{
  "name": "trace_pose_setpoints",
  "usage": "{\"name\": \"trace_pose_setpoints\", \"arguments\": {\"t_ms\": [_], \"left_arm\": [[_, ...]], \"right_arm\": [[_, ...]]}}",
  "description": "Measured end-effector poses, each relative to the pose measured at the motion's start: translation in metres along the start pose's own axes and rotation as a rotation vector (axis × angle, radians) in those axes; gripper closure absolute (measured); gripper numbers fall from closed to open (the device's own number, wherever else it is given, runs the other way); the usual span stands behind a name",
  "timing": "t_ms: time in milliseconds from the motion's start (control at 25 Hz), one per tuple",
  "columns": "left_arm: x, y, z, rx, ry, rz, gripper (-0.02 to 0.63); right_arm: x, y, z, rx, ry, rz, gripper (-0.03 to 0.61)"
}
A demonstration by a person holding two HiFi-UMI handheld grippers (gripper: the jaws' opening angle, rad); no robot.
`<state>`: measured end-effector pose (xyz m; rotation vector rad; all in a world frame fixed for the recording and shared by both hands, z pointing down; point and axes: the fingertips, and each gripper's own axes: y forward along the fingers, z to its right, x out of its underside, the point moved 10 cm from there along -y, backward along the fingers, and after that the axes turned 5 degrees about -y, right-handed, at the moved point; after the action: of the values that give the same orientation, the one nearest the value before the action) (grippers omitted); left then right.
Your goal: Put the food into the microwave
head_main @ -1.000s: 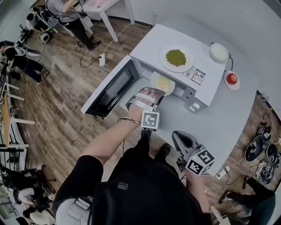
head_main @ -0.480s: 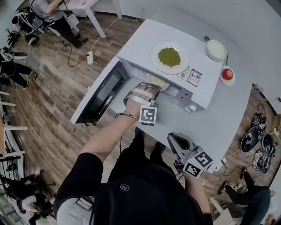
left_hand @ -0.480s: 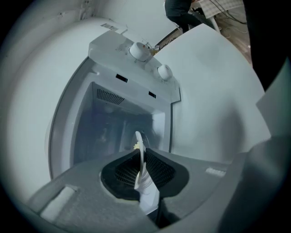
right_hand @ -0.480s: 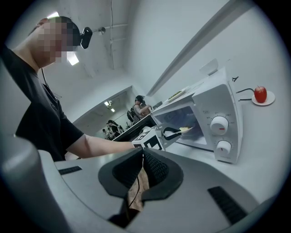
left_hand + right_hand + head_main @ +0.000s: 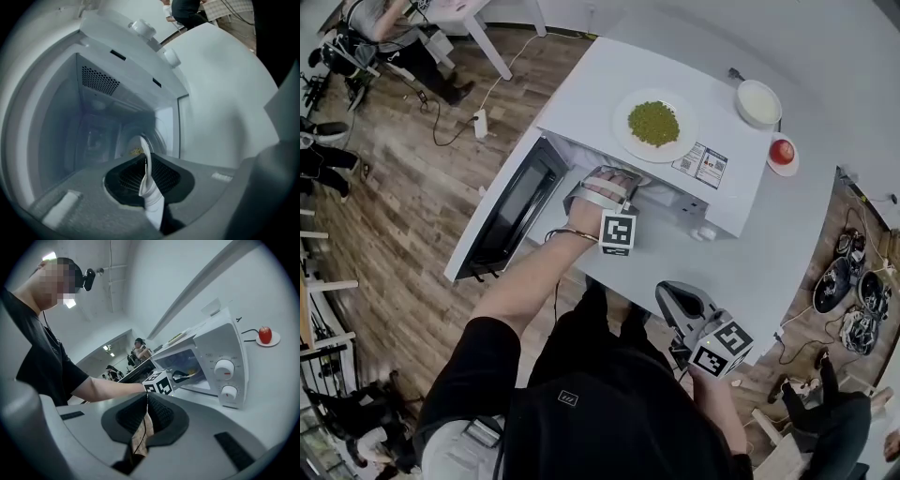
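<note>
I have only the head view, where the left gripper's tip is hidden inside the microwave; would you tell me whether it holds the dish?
Observer: Yes. The left gripper view shows the left gripper shut on the rim of the white dish, seen edge-on.
Operator: Is the dish past the doorway?
Observer: The right gripper view shows it inside the cavity of the microwave.
Operator: And the right gripper?
Observer: The right gripper has its jaws together with nothing between them.
</note>
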<state>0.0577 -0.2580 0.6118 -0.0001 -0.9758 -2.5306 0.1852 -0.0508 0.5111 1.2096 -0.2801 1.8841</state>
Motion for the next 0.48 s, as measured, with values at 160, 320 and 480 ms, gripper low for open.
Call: {"name": "trace_pose_setpoints", "arguments": {"t_ms": [160,320,480], "left_arm": [[0.001,0.014,-0.002,0.101,-0.040,-0.016,0.577],[0.000,0.022,-0.003,0.167,-0.071,-0.033,0.569],[-0.006,0.024,-0.012,0.222,-0.109,-0.045,0.528]], "right_arm": [[-0.001,0.001,0.004,0.027,0.005,0.000,0.563],[-0.002,0.000,0.003,0.036,-0.003,0.007,0.563],[-0.001,-0.005,0.006,0.043,0.002,0.014,0.563]]}}
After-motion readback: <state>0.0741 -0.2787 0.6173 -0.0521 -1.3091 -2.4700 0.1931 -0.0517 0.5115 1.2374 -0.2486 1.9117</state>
